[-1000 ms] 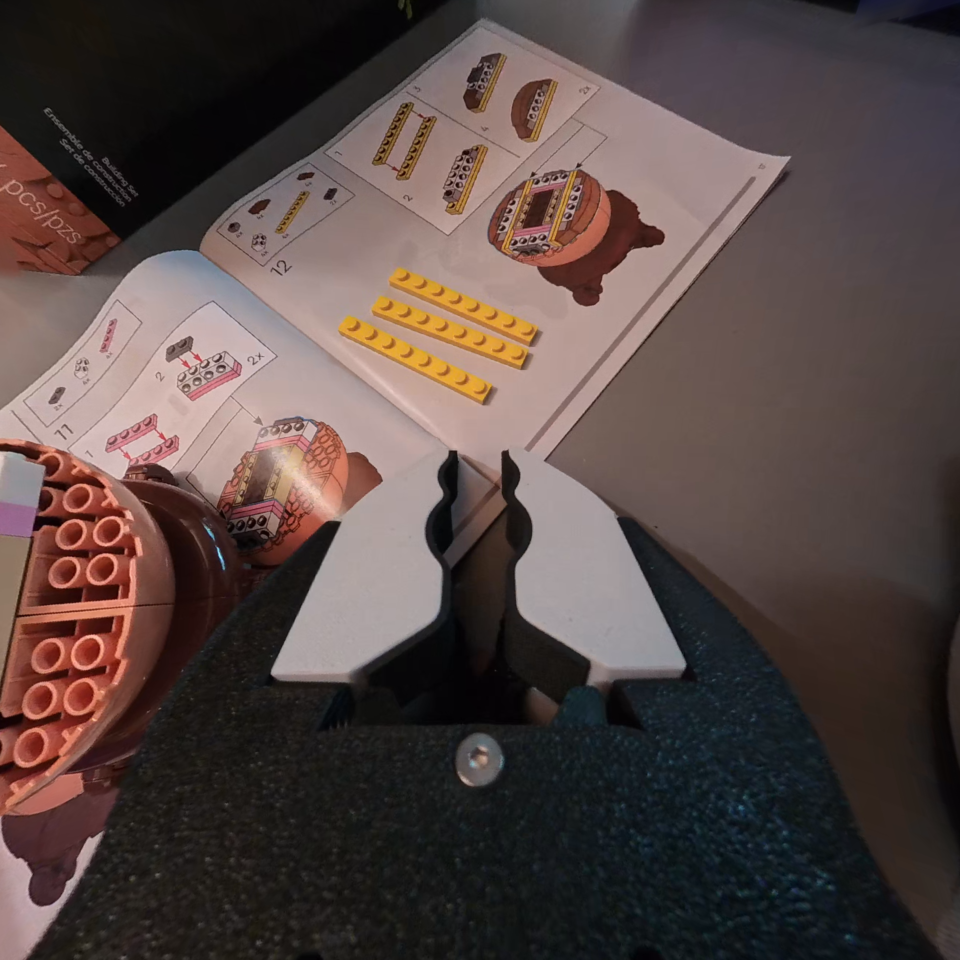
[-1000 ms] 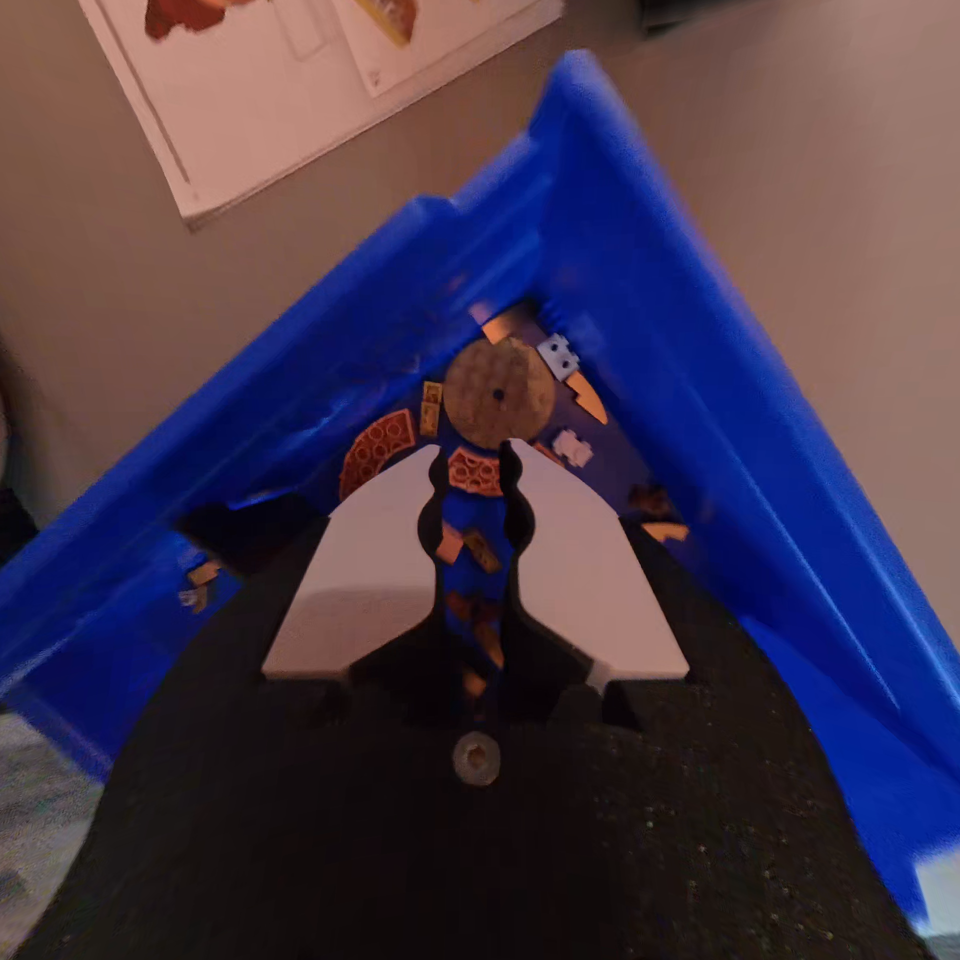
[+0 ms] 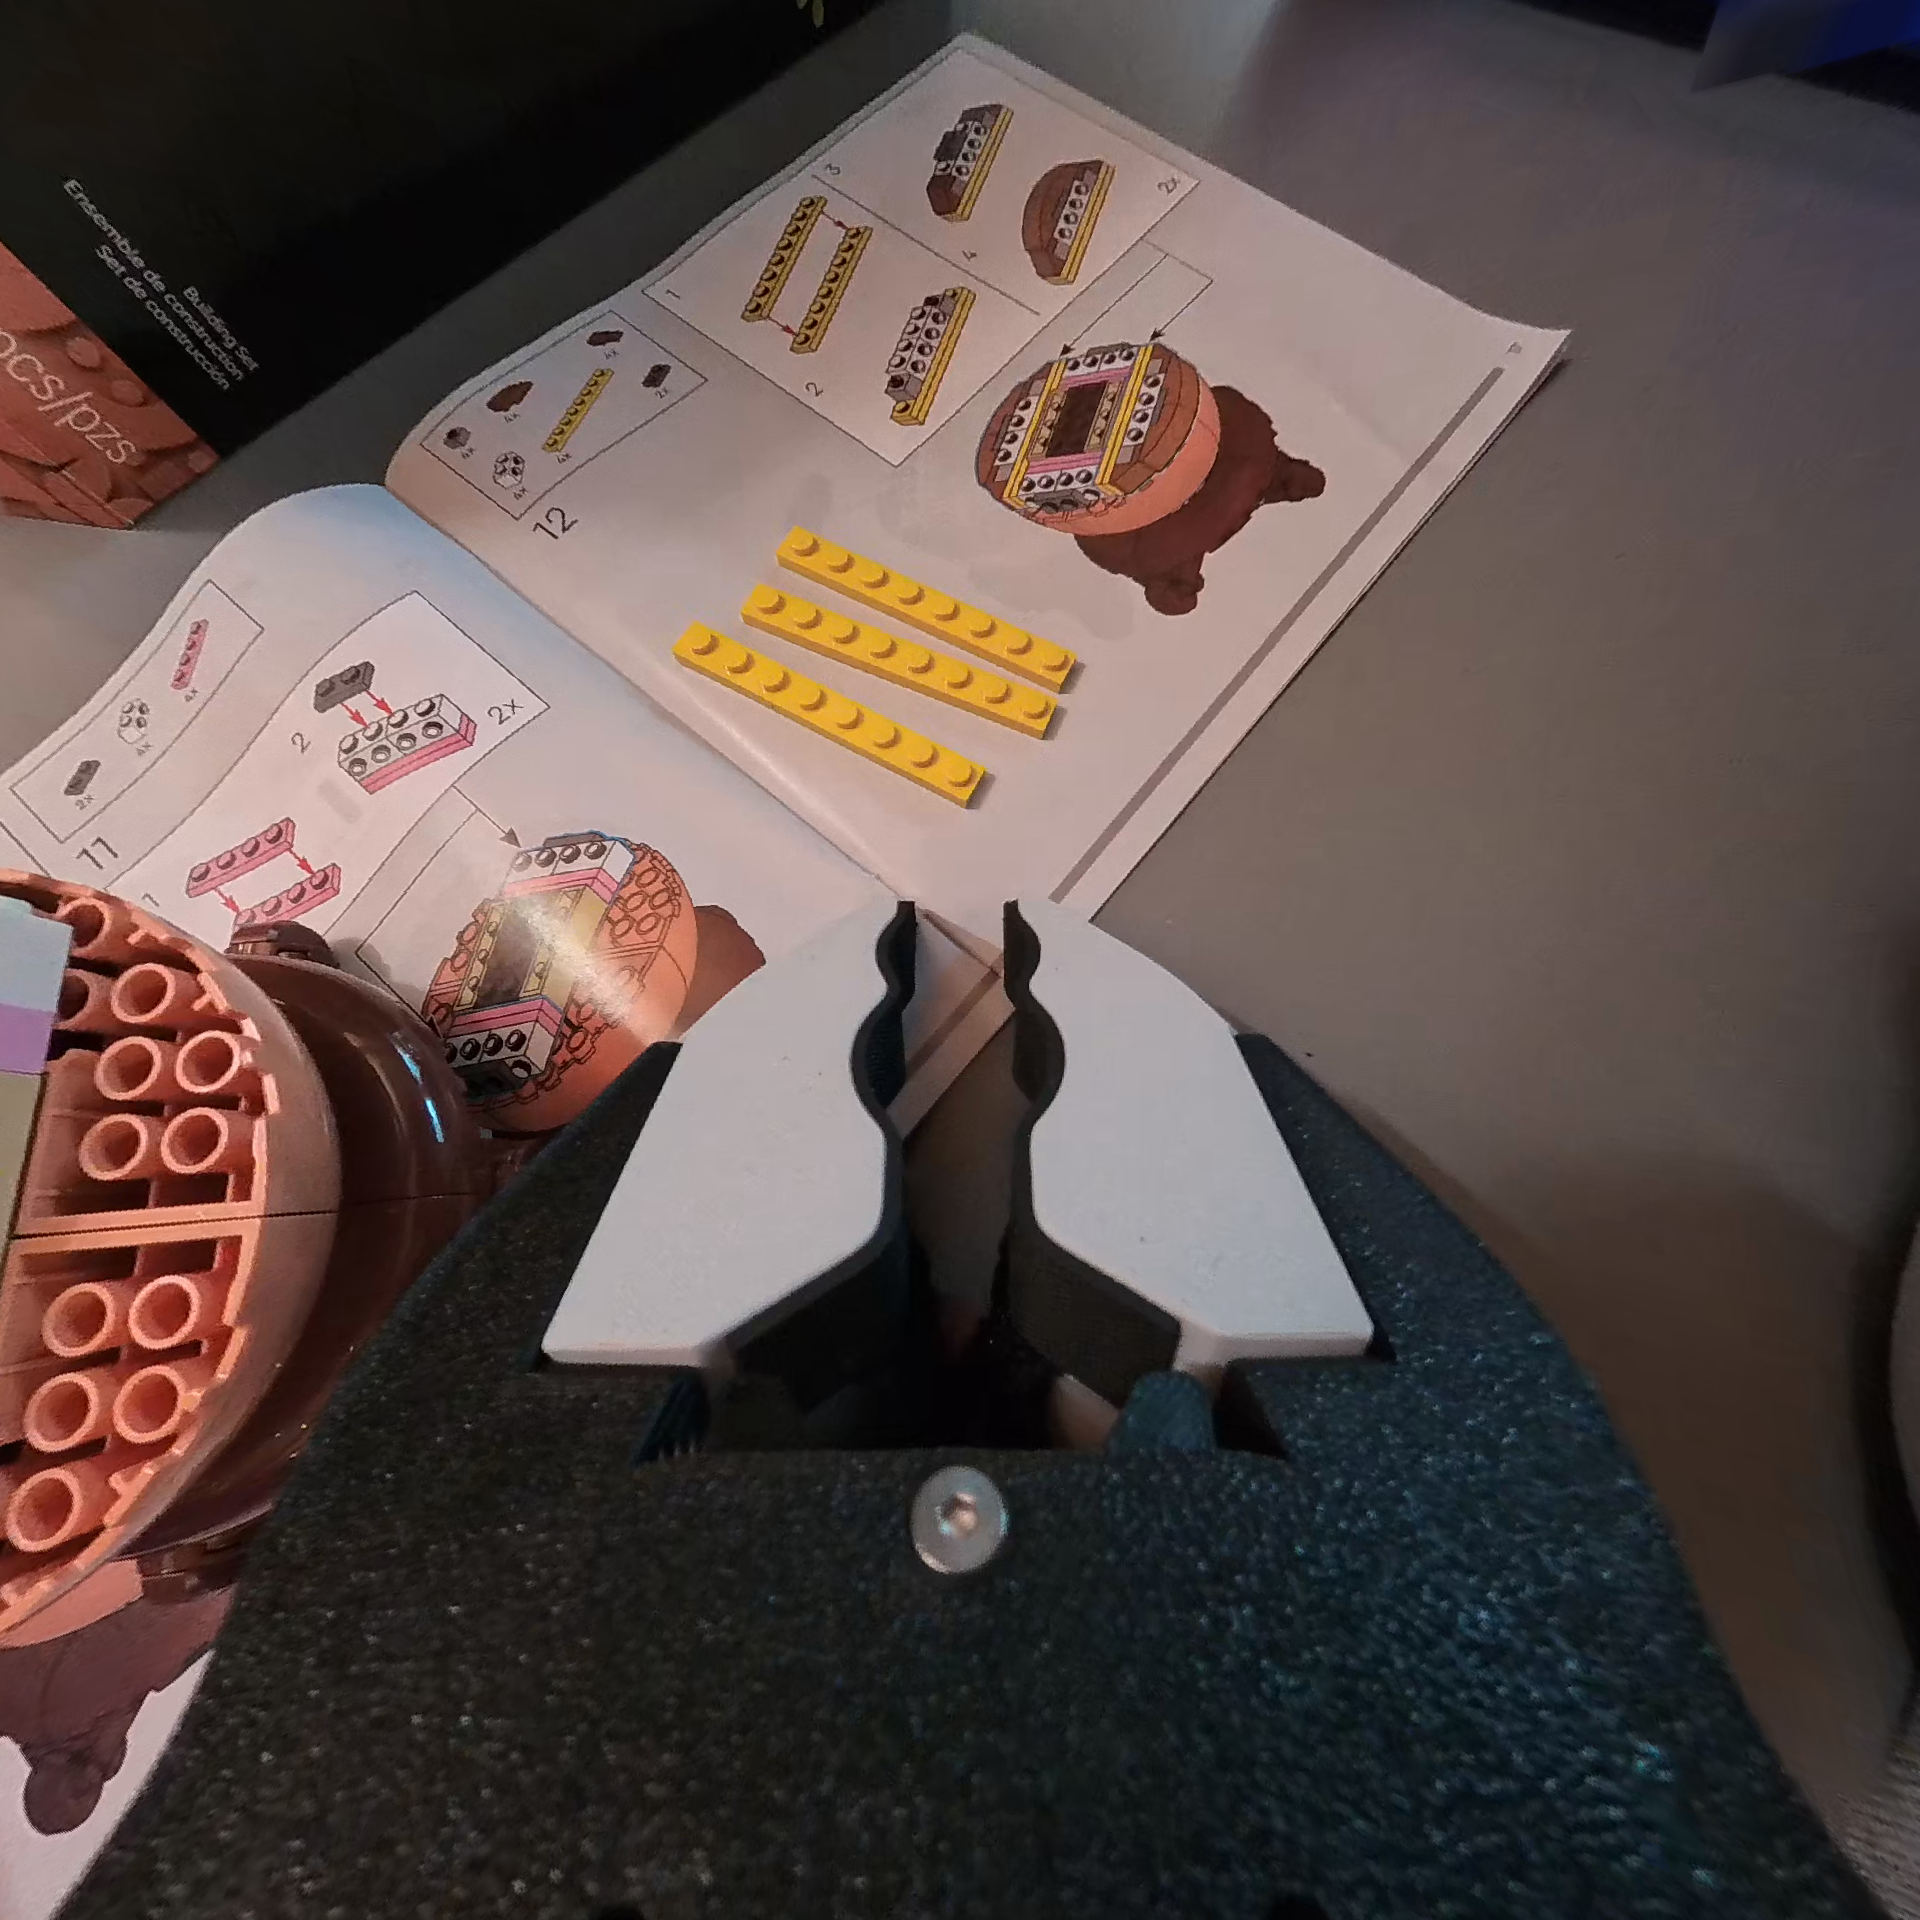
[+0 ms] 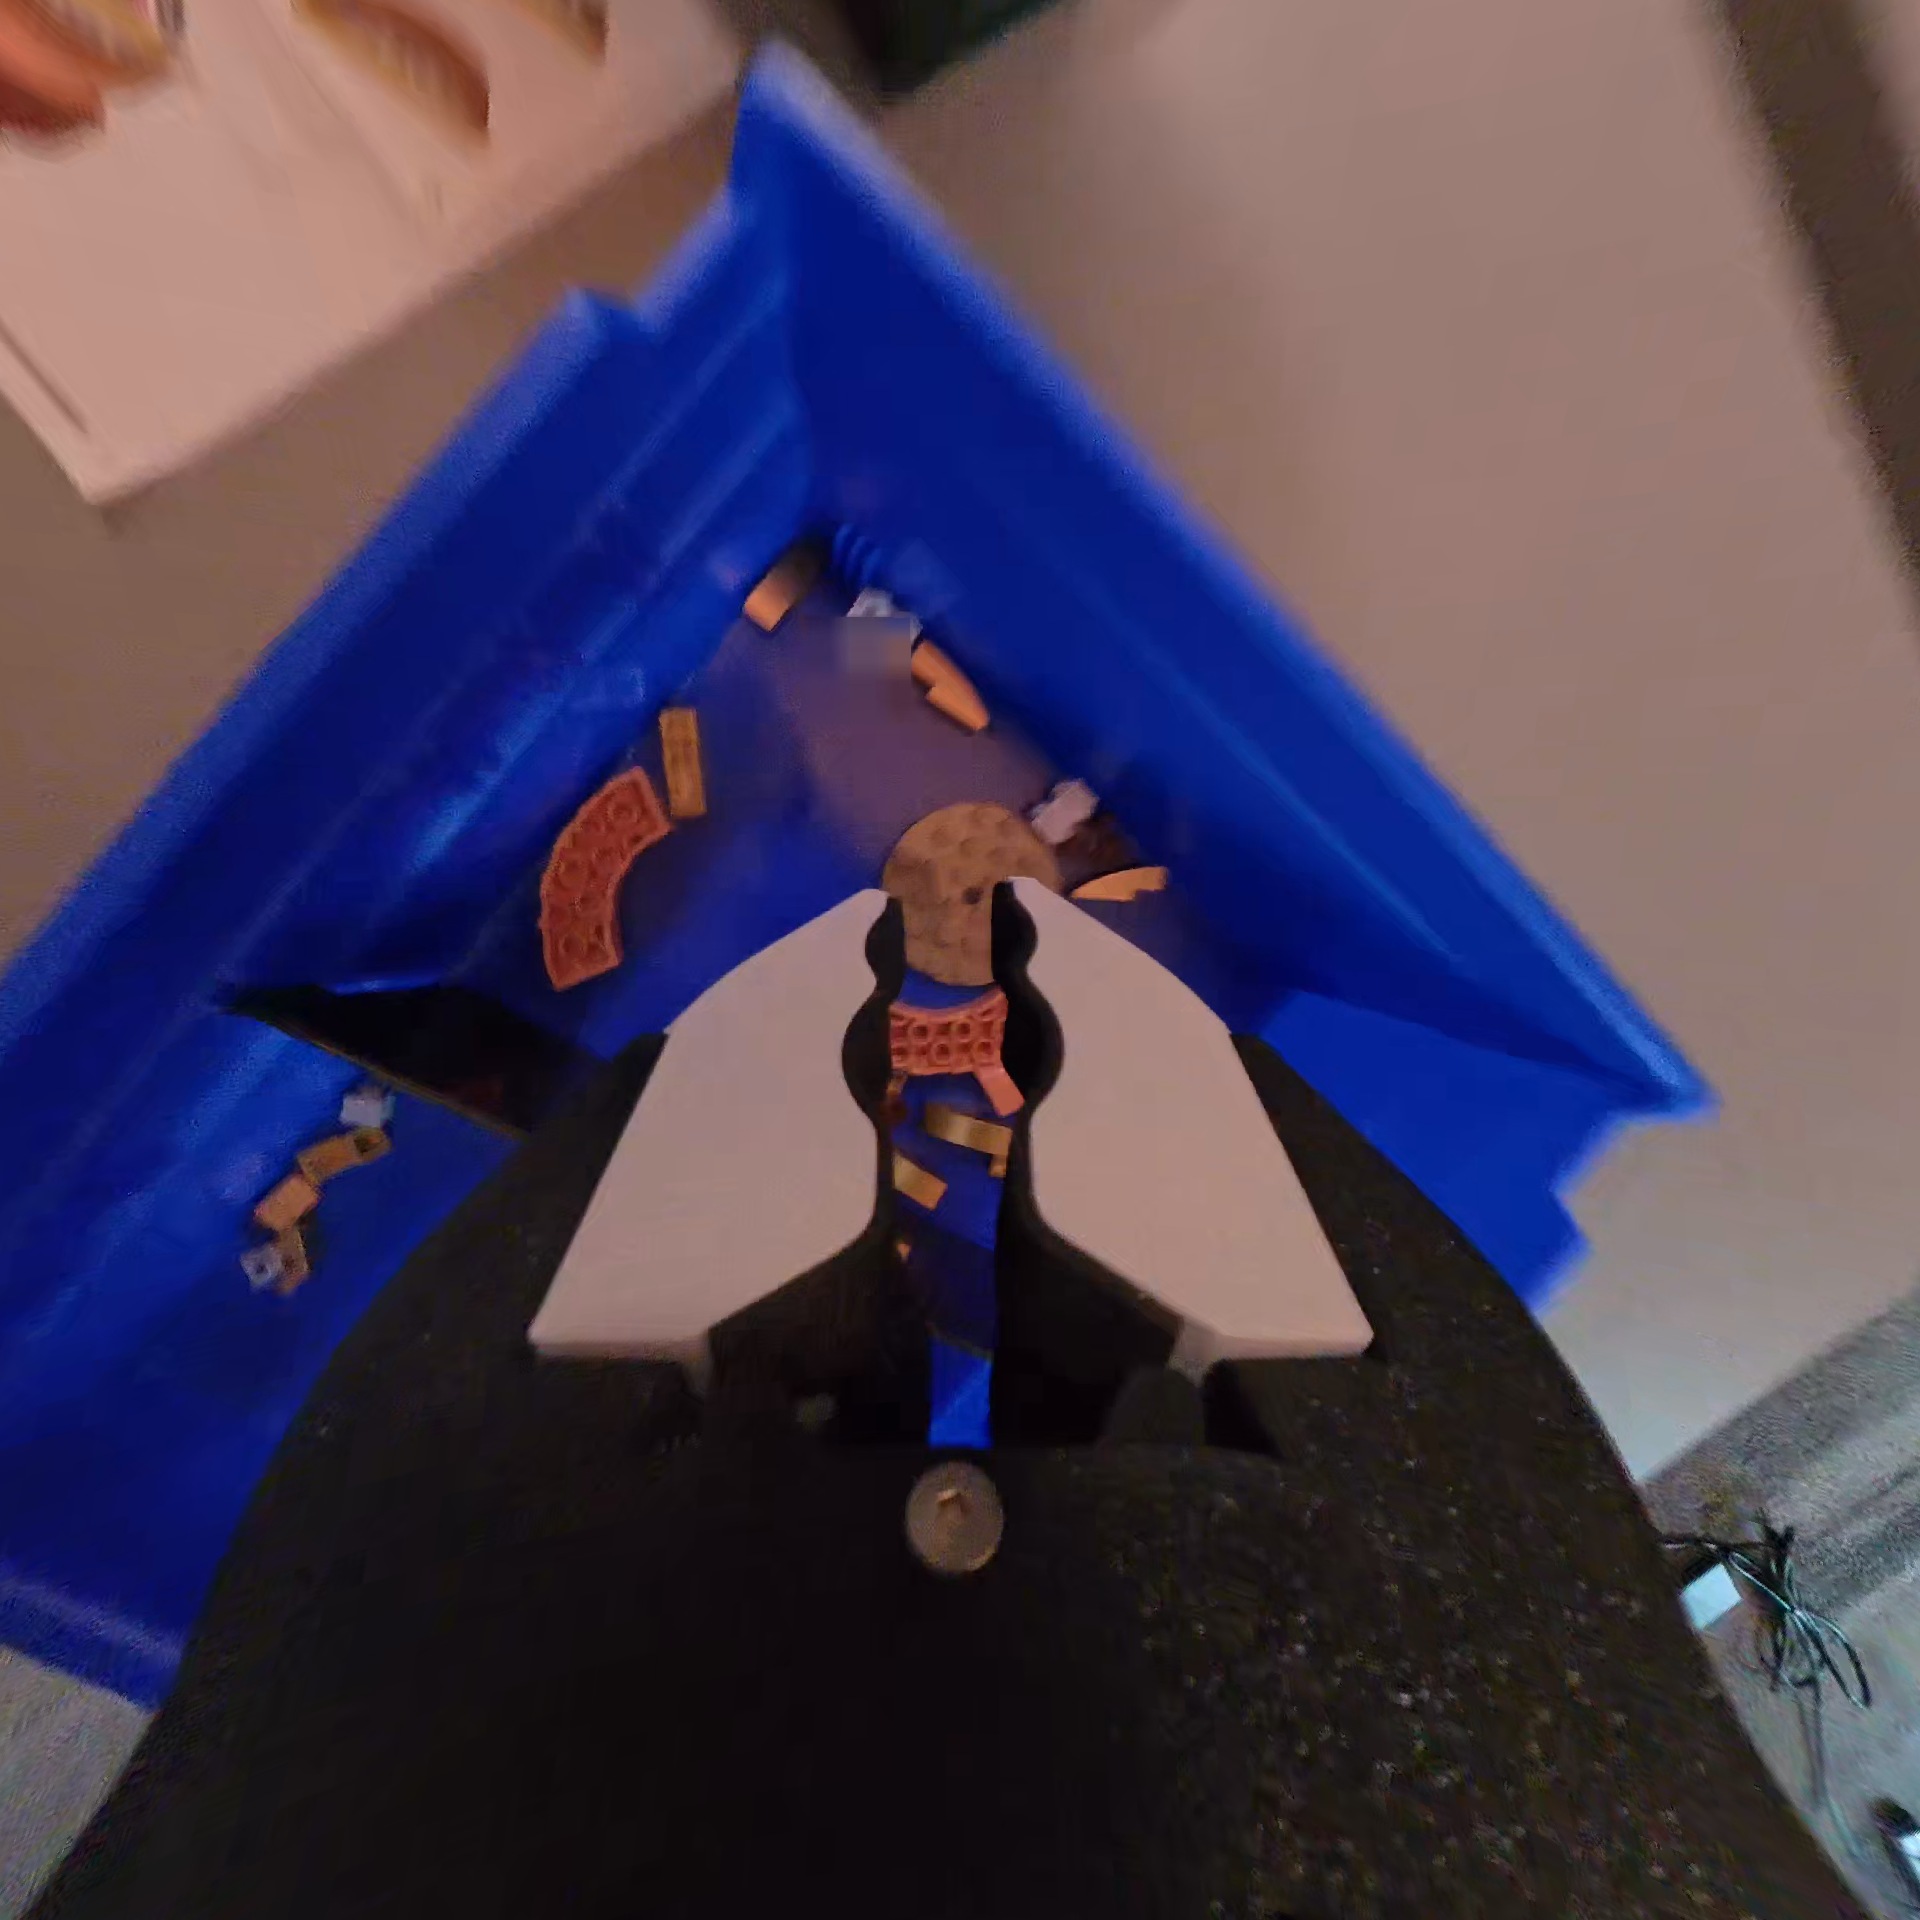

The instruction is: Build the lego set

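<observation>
The right tool (image 4: 945, 914), jaws slightly apart and empty, hovers in the blue plastic bin (image 4: 1195, 582), tips over the tan round studded plate (image 4: 951, 868); it should straddle one loose piece before closing. The left tool (image 3: 961, 935) sits narrowly apart and empty, with three yellow long studded plates (image 3: 883, 655) ahead on the open paper instruction booklet (image 3: 1299, 582).

The left gripper (image 3: 958, 920) is held low and level, its grey fingers (image 3: 769, 1122) parted by a narrow gap with nothing between them. The right gripper (image 4: 945, 914) points steeply downward, its pale fingers (image 4: 1153, 1132) likewise a narrow gap apart; that view is blurred.
</observation>
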`<state>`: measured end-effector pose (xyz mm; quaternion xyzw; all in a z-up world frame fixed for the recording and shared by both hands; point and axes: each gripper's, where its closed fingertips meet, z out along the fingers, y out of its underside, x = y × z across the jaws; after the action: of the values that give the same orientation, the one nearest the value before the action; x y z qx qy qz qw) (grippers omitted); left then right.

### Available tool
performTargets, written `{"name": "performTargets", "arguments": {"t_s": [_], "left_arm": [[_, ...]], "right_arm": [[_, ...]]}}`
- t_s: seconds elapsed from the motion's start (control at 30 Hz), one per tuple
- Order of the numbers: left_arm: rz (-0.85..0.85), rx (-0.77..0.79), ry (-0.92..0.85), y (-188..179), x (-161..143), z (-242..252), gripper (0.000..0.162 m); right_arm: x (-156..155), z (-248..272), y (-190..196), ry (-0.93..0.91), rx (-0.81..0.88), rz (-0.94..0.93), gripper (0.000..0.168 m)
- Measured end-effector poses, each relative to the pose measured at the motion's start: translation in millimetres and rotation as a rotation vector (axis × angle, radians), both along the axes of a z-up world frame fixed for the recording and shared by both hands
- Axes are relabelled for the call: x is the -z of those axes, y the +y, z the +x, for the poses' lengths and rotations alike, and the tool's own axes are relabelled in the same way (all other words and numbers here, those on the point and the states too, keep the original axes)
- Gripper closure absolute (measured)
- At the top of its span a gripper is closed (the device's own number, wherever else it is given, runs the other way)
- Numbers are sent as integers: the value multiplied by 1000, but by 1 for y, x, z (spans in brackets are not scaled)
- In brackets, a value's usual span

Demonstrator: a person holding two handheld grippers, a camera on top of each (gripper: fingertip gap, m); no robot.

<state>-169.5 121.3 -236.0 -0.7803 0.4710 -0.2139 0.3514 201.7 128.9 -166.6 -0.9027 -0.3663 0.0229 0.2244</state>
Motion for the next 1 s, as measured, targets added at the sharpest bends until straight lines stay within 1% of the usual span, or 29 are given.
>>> {"name": "performTargets", "arguments": {"t_s": [0.13, 0.23, 0.33, 0.4, 0.43, 0.47, 0.53, 0.6, 0.63, 0.7, 0.73, 0.77, 0.8, 0.83, 0.87, 0.9, 0.93, 0.97, 1.0], "left_arm": [[17, 1, 7, 0, 0, 0, 147], [3, 0, 1, 0, 0, 0, 146], [-17, 0, -10, 0, 0, 0, 146], [-18, 0, -11, 0, 0, 0, 147], [-20, 0, -12, 0, 0, 0, 146], [-25, -1, -15, 0, 0, 0, 147], [-44, -1, -28, 0, 0, 0, 143], [-69, 3, -44, -1, -1, 0, 140], [-83, 13, -54, -2, -1, 1, 138], [-100, 28, -77, -4, -3, 2, 135], [-90, 7, -88, -1, -5, 0, 133], [-74, -18, -106, 2, -8, -1, 132], [-61, -40, -135, 5, -13, -3, 131], [-47, -70, -182, 8, -19, -5, 130], [-35, -109, -255, 12, -29, -8, 126], [-30, -132, -343, 13, -40, -9, 115], [-28, -144, -419, 13, -51, -11, 100], [-19, -155, -458, 11, -58, -14, 95], [2, -164, -464, 10, -62, -18, 94]], "right_arm": [[-63, -3, 3, 42, 110, 307, 148], [-105, -26, -13, 129, 193, 501, 140], [-132, -62, -33, 249, 272, 648, 127], [-141, -92, -40, 398, 334, 735, 113], [-143, -112, -43, 491, 336, 756, 103], [-142, -128, -45, 572, 342, 767, 91], [-137, -157, -44, 722, 362, 778, 79], [-124, -183, -39, 812, 364, 771, 70], [-116, -194, -35, 823, 362, 773, 64], [-99, -212, -27, 764, 328, 824, 59], [-91, -220, -23, 703, 286, 858, 60], [-81, -226, -20, 633, 250, 881, 66], [-72, -228, -18, 575, 248, 898, 77], [-65, -230, -15, 561, 259, 904, 84], [-61, -233, -14, 581, 271, 897, 91], [-55, -234, -12, 611, 298, 875, 98], [-49, -234, -11, 636, 325, 843, 99], [-42, -235, -10, 643, 336, 812, 99], [-36, -234, -9, 626, 342, 791, 97]]}}
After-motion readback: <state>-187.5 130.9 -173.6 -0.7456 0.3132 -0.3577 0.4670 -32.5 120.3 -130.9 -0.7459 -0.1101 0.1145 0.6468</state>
